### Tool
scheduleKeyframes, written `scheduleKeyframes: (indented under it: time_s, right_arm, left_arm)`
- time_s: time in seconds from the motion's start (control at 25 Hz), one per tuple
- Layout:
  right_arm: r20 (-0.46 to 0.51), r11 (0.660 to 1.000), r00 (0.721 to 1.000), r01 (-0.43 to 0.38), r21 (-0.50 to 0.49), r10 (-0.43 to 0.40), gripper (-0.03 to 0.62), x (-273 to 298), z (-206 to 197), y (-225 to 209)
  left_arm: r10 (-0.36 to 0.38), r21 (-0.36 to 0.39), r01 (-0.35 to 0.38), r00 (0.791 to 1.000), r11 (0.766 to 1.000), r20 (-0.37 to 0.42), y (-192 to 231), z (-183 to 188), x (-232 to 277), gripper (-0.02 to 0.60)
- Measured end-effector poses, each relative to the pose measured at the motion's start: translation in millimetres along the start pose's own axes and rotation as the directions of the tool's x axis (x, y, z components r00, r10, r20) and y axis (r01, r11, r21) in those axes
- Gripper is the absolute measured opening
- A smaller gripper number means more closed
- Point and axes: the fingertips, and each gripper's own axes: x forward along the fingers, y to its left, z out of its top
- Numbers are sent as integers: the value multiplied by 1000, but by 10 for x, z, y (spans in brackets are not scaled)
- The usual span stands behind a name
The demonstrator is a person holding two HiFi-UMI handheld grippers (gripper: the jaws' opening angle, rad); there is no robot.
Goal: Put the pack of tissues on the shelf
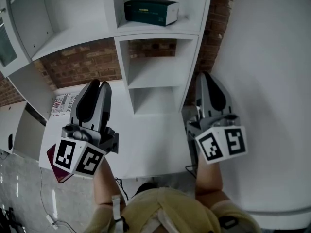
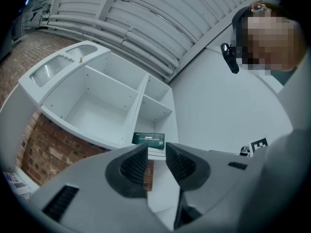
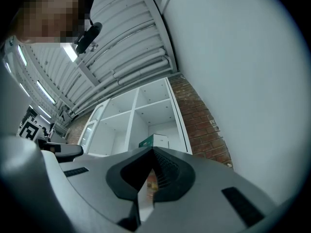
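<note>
Both your left gripper (image 1: 98,88) and right gripper (image 1: 207,79) are closed and empty; the pack of tissues (image 1: 151,11) sits on the shelf (image 1: 156,29) ahead, above both, roughly midway between them, long axis crosswise.

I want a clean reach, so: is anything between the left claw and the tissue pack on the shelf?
Nothing visible stands between them. The tissue pack lies alone in an upper compartment of the shelf, its open front facing the left claw, which is shut and empty above the table.
</note>
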Motion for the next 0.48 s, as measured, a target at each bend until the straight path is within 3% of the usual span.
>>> scheduleKeyframes:
  time_s: [0.48]
  right_arm:
    - [-20, 1000, 1000, 7, 3, -7, 2, 48, -94, -48]
  left_arm:
    - [2, -9, -2, 1000, 1000, -8, 47, -64, 16, 101]
